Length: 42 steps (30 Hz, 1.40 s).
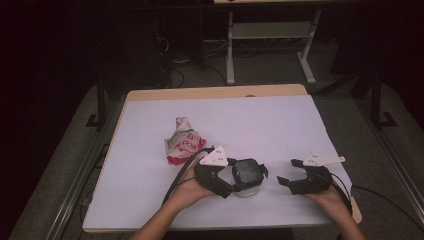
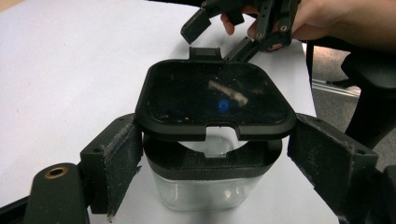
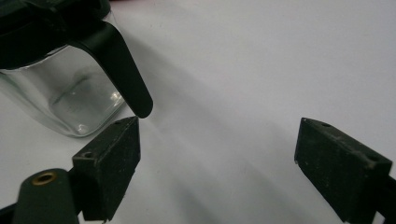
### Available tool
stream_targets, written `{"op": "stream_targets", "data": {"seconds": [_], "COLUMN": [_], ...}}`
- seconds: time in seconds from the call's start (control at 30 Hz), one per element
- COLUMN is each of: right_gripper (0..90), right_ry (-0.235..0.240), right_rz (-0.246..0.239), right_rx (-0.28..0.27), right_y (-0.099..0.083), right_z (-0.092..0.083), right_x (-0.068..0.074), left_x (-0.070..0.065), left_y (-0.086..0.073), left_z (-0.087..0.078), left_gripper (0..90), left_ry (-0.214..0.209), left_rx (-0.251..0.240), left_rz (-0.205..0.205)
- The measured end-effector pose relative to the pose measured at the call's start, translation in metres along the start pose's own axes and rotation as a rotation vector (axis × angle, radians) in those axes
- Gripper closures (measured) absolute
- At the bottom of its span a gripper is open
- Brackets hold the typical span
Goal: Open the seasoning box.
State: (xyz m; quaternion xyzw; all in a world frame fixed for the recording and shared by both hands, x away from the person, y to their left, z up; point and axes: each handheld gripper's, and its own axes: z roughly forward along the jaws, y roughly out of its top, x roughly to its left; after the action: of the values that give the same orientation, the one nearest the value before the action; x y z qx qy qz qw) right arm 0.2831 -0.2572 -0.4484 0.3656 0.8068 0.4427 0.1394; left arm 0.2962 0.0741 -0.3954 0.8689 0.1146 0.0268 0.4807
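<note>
A square glass jar (image 1: 247,176) with a black lid stands near the table's front edge. In the left gripper view its lid (image 2: 217,95) sits tilted up over the black collar and the clear glass body (image 2: 205,191). My left gripper (image 1: 240,180) (image 2: 215,154) has one jaw on each side of the collar, and the pads look pressed against it. My right gripper (image 1: 289,171) (image 3: 217,144) is just right of the jar with jaws wide apart and nothing between them. In its own view the jar (image 3: 70,98) and the lid's hanging tab (image 3: 126,70) sit at the upper left, the tab just above one pad.
A crumpled red-and-white wrapper (image 1: 182,142) lies behind and left of the left hand. A white sheet (image 1: 250,115) covers the wooden table. Dark floor, cables and a white desk frame (image 1: 270,45) lie beyond the far edge.
</note>
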Motion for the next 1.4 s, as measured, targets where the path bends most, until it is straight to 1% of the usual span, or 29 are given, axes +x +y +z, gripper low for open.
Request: {"op": "stream_targets", "data": {"seconds": [0.07,0.2,0.23,0.27,0.3,0.33,0.5,0.57,0.63,0.67,0.7,0.77,0.8,0.97,1.03,1.1,1.13,1.2,1.23,1.27,1.3,1.4], "right_gripper": [14.0,14.0,14.0,14.0,14.0,14.0,14.0,14.0,14.0,14.0,14.0,14.1,14.0,14.1,14.0,14.0,14.1,14.0,14.1,14.1,14.0,14.1], "right_ry": [0.001,0.003,0.002,0.003,0.004,0.004,0.005,0.006,0.006,0.006,0.006,0.007,0.007,0.009,0.009,0.014,0.015,0.015,0.016,0.017,0.016,0.017], "right_rz": [-0.001,-0.004,-0.003,-0.002,-0.002,-0.002,0.000,-0.001,0.001,0.000,-0.001,0.000,0.000,-0.001,-0.004,-0.004,-0.004,-0.010,-0.010,-0.011,-0.010,-0.002], "right_rx": [0.001,0.001,0.001,0.004,0.005,0.006,0.004,0.002,0.007,0.007,0.007,0.005,0.005,0.006,0.005,0.004,0.003,0.001,0.001,0.001,0.001,-0.002], "right_y": [0.0000,0.0000,0.0001,0.0000,-0.0001,-0.0001,0.0000,-0.0002,-0.0004,-0.0005,-0.0005,-0.0002,-0.0002,-0.0004,-0.0003,-0.0002,-0.0002,-0.0001,-0.0001,-0.0002,-0.0002,-0.0003], "right_z": [0.0001,0.0006,0.0009,0.0008,0.0009,0.0009,0.0005,0.0005,0.0006,0.0008,0.0008,0.0006,0.0006,0.0009,0.0013,0.0012,0.0012,0.0013,0.0013,0.0012,0.0011,0.0002], "right_x": [0.0000,-0.0001,0.0001,0.0003,0.0004,0.0005,0.0005,0.0004,0.0006,0.0005,0.0005,0.0008,0.0009,0.0010,0.0010,0.0016,0.0018,0.0020,0.0020,0.0020,0.0021,0.0020], "left_x": [0.0004,-0.0001,-0.0004,0.0001,0.0001,-0.0002,-0.0005,-0.0009,-0.0021,-0.0021,-0.0022,-0.0021,-0.0014,-0.0017,-0.0008,0.0000,0.0004,0.0007,0.0011,0.0011,0.0011,0.0013], "left_y": [0.0006,0.0006,0.0011,0.0015,0.0015,0.0022,0.0016,0.0013,0.0006,0.0006,0.0001,0.0000,0.0000,0.0002,-0.0001,-0.0003,-0.0003,-0.0003,-0.0002,0.0001,0.0008,0.0033], "left_z": [-0.0002,-0.0003,-0.0010,-0.0019,-0.0019,-0.0025,-0.0023,-0.0021,-0.0012,-0.0012,-0.0002,-0.0002,-0.0007,-0.0012,-0.0006,-0.0001,0.0004,0.0007,0.0006,0.0007,0.0008,-0.0006], "left_gripper": [18.2,18.2,18.3,19.2,21.3,22.0,23.7,25.9,32.2,33.4,35.6,40.8,43.1,59.1,67.3,72.3,74.7,82.9,86.9,89.6,89.7,89.8], "left_ry": [0.001,0.003,-0.001,-0.008,-0.008,-0.011,-0.015,-0.016,-0.007,-0.007,-0.007,0.000,-0.008,0.012,0.018,0.015,0.020,0.015,0.006,-0.001,-0.003,-0.012], "left_rx": [-0.002,-0.004,-0.017,-0.028,-0.028,-0.041,-0.042,-0.042,-0.043,-0.043,-0.045,-0.051,-0.050,-0.049,-0.046,-0.044,-0.044,-0.038,-0.037,-0.038,-0.033,-0.020], "left_rz": [0.007,0.002,-0.005,-0.006,-0.006,-0.005,0.001,0.016,0.023,0.023,0.011,0.007,0.005,0.020,0.009,0.006,0.013,0.030,0.038,0.035,0.037,0.022]}}
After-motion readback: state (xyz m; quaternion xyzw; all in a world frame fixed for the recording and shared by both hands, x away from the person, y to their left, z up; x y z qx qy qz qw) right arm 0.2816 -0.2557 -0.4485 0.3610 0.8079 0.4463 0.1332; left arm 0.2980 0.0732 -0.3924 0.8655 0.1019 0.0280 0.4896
